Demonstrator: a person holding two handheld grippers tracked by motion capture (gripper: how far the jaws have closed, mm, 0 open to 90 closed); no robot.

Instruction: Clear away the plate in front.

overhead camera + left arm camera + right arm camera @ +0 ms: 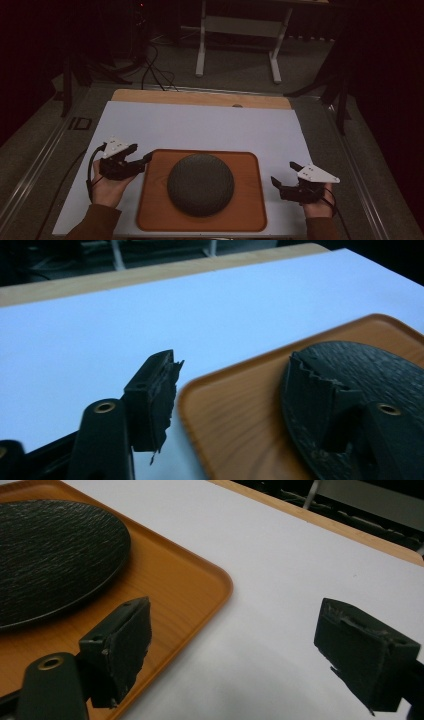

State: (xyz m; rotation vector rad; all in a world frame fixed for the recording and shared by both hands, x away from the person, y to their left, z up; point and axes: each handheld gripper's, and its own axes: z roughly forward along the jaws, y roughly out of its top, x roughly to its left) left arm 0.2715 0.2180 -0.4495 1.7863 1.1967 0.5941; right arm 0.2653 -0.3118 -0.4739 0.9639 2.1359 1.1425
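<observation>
Just off the left claw (145,159), whose jaws stand released with nothing between them, lies a dark, rough-textured round plate (200,184) upside down on a wooden tray (155,200). Close up, the left gripper view shows the plate's ridged surface (370,370). The right claw (284,175) is likewise released, beside the tray's far edge, above the white counter (200,125).
</observation>
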